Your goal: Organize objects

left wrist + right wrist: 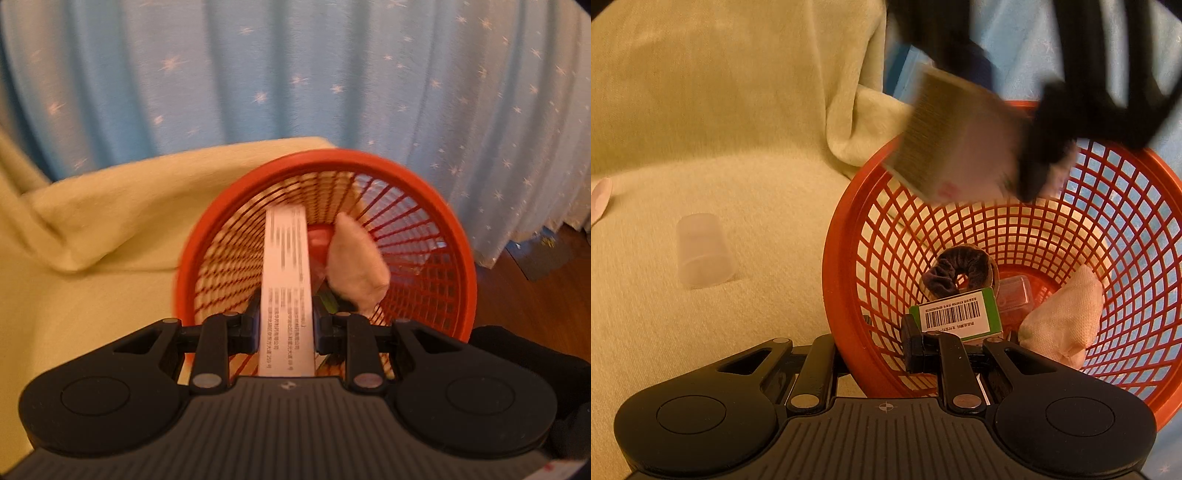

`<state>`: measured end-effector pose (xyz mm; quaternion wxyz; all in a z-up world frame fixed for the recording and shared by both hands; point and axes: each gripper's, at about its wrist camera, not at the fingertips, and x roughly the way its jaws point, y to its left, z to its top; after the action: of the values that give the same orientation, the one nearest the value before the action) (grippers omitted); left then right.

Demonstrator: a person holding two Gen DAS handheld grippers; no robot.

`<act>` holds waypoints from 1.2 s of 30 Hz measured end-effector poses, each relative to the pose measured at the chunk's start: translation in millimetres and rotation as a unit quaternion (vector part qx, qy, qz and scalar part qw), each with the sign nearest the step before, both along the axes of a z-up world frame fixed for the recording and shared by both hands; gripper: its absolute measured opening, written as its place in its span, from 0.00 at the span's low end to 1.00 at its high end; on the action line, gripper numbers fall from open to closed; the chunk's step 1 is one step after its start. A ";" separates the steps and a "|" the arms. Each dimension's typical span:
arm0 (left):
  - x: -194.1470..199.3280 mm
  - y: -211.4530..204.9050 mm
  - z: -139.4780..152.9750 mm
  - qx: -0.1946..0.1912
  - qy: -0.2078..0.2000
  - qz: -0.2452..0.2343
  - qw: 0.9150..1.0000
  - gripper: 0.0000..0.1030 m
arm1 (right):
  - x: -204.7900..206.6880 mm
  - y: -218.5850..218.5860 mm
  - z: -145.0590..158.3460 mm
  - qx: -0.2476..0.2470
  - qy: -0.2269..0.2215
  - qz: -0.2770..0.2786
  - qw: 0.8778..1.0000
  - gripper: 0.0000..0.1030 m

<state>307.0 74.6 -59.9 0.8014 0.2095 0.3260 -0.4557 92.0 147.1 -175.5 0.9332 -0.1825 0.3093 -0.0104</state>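
The left gripper (286, 325) is clamped on a flat box (286, 291), its narrow white printed side turned up toward the left wrist camera, and holds it over the mouth of the red mesh basket (458, 236). From the right wrist view the same box (956, 147) hangs blurred above the basket's far rim, with the left gripper (1039, 158) reaching in dark from the upper right.

The right gripper (882, 341) straddles the basket's (842, 295) near rim, one finger outside the wall and one inside; the rim sits between them, and the jaws look clenched on it (the pads themselves are partly hidden by the red plastic).

Inside the basket lie a dark velvet scrunchie (960, 273) toward the far side of the bottom, a green-edged carton with a barcode label (956, 314) just in front of it near the right gripper, a small clear plastic case (1015, 293) beside that carton, and a pale pink cloth pouch (1067, 321) leaning on the right wall. The left wrist view also catches the pouch (356, 258), just right of the held box.

The basket stands at the edge of a pale yellow blanket (738, 129), which is folded up behind it. On the blanket, well left of the basket, rests a translucent plastic cup (703, 251) mouth down, and a pink object (600, 195) peeks in at the left edge. A blue star-patterned curtain (295, 74) hangs behind.
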 end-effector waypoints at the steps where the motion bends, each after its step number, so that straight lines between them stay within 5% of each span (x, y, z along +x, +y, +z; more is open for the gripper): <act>1: 2.7 -5.1 -0.9 -0.001 -0.004 0.001 1.000 0.28 | -0.1 0.0 0.0 0.000 0.000 0.000 1.000 0.13; 21: 17.9 70.9 2.2 -0.026 0.004 0.142 0.989 0.35 | 5.2 10.5 -2.4 -0.003 0.002 0.002 1.000 0.14; 36: 8.6 157.6 -16.3 -0.015 0.014 0.251 0.968 0.42 | -2.1 6.8 -1.0 -0.003 0.002 0.002 1.000 0.14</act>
<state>315.7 232.2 -76.2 0.8885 0.1030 0.3724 -0.2473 89.9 153.9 -176.4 0.9321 -0.1863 0.3105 -0.0089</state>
